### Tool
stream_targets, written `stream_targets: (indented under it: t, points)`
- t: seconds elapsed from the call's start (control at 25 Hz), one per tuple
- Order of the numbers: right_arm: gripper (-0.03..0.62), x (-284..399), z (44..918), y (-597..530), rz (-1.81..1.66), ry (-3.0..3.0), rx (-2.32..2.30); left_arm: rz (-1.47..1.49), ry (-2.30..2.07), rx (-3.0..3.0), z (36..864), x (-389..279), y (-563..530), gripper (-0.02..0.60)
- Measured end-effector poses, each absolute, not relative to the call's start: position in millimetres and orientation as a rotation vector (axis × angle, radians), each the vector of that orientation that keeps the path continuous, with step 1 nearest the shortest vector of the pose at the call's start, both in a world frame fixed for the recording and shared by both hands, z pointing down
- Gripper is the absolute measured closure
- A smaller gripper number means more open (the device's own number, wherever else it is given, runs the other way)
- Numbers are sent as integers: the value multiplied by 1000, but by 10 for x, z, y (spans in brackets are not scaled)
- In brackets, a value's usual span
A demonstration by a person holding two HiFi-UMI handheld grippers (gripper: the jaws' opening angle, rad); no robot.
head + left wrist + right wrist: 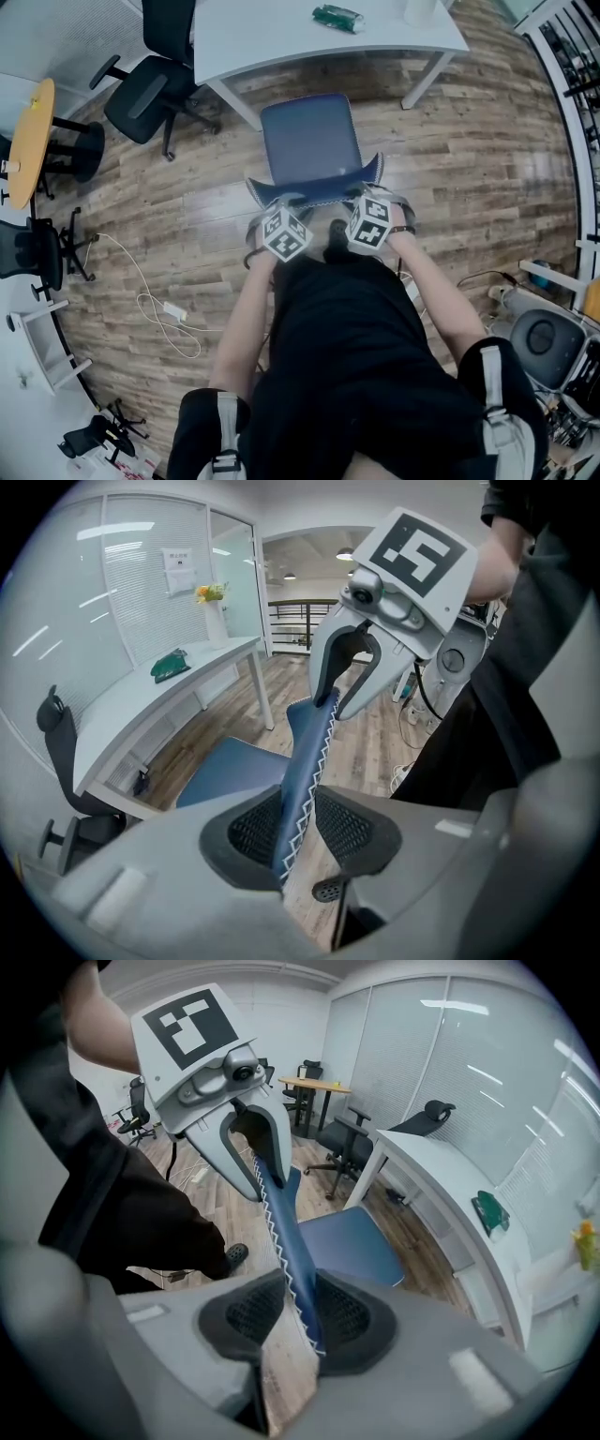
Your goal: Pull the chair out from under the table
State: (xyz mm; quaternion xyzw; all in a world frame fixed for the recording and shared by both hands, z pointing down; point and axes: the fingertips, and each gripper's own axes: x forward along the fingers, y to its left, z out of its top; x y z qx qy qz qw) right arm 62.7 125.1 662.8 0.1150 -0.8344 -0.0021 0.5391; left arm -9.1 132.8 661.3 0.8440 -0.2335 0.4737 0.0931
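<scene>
On the wood-plank floor of a glass-walled office, we stand behind the blue chair. It sits just in front of the white table, its seat out in the open short of the table's edge and its backrest turned toward us.

The left gripper and the right gripper both straddle the top edge of the backrest, side by side. In each gripper view the stitched blue edge runs between the two mesh pads. On the right gripper it lies against one pad, with a strip of floor showing beside the other. On the left gripper the gap is narrower. We read both sets of jaws as partly open and loose around the backrest rather than clamped on it.

We count one blue chair, two grippers and one white table. A green packet and a vase of yellow flowers sit on the table. One round yellow table stands at the left of the room. At least three black office chairs are spread along that side. One white cable loops across the planks.
</scene>
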Motion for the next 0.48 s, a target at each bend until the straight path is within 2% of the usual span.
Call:
stream_targets:
  t: [0.48]
  points:
    - [484, 593, 6614, 1098, 0, -2004, 305, 1389, -750, 2512, 6606, -119, 1174, 466]
